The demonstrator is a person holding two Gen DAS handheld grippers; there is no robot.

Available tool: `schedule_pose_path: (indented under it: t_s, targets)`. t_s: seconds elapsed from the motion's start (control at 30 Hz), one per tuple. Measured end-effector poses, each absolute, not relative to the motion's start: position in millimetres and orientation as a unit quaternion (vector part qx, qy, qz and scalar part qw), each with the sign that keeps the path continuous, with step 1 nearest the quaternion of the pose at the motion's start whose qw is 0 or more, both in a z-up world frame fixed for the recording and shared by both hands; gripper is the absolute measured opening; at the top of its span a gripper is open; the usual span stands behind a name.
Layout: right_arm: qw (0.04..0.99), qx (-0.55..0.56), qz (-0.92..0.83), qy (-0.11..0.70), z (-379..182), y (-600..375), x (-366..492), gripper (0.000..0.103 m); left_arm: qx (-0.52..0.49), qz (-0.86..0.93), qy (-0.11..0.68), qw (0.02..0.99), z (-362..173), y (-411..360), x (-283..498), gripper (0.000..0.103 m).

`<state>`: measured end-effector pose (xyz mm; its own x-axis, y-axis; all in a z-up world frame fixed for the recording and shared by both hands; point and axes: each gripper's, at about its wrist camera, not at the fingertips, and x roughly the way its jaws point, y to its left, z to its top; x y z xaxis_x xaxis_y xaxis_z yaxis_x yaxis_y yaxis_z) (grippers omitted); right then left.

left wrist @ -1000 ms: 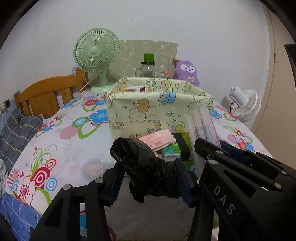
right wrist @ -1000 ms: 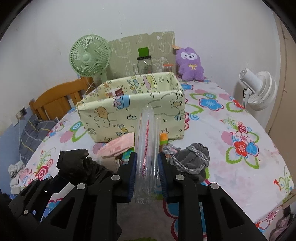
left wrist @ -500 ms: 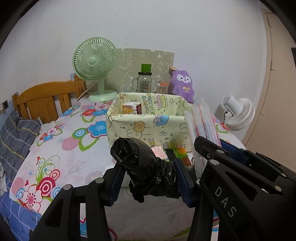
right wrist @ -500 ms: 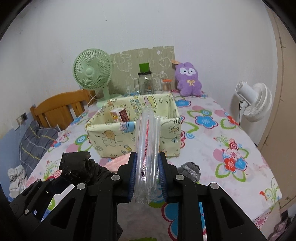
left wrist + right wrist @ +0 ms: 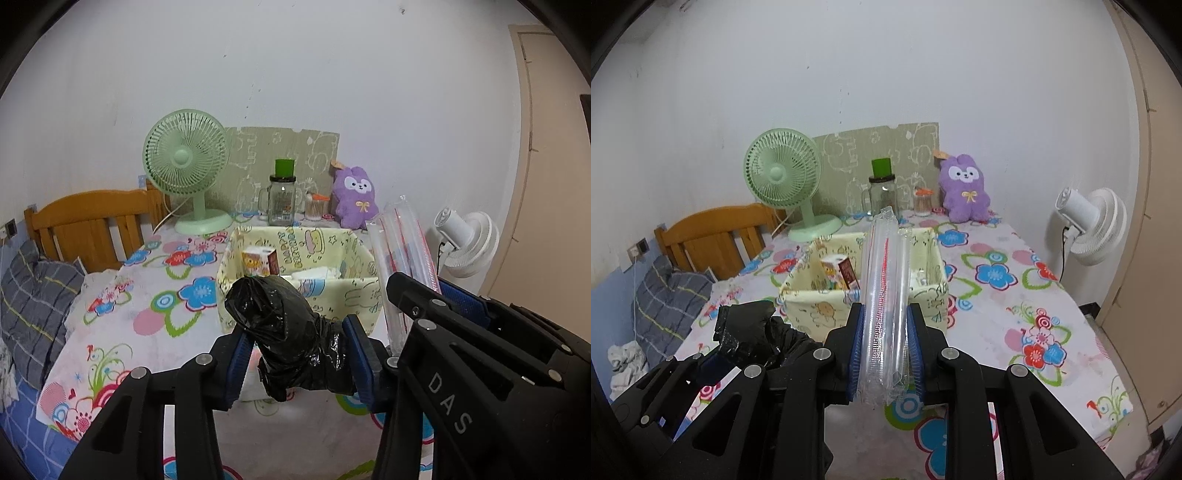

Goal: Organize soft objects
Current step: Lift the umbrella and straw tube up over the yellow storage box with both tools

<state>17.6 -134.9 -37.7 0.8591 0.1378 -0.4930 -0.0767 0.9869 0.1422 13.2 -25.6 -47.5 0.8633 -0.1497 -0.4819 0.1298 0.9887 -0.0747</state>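
Both tongs are loaded: left gripper (image 5: 297,354) is clamped on a crumpled black plastic bag (image 5: 284,332), right gripper (image 5: 885,354) is clamped on a clear sleeve of straws (image 5: 884,295), sticking up and fwd between the blue pads. I'm holding both up off the flowered tablecloth (image 5: 1015,295), side by side, near edge of the table.

Target, I judge, is the yellow cartoon-print fabric bin (image 5: 306,295) straight ahead. It's got a small printed carton (image 5: 260,260) at the back left and smth white next to it, prob tissues but can't tell for sure.

To do it well: carry each load over the rim before letting go, bag to the free near corner, sleeve laid flat along the bin's length, not end-down, since it's long and would tip out. Keep the squeeze light on the straws; they crush. Release one at a time so the grippers don't bump.
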Motion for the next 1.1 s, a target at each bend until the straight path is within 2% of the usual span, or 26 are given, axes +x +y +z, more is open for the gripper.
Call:
schedule_pose_path:
  t_s: [0.37,1.1]
  targets:
    - [0.966,0.065,0.055,0.246,-21.2,-138.4,18.4,0.026,-0.015,-0.078,0.237,0.968,-31.2,-27.6,16.4,0.044]
    - [0.967,0.061,0.065,0.240,-4.1,-137.6,58.7,0.026,-0.012,-0.070,0.229,0.971,-12.4,-29.2,53.6,0.043]
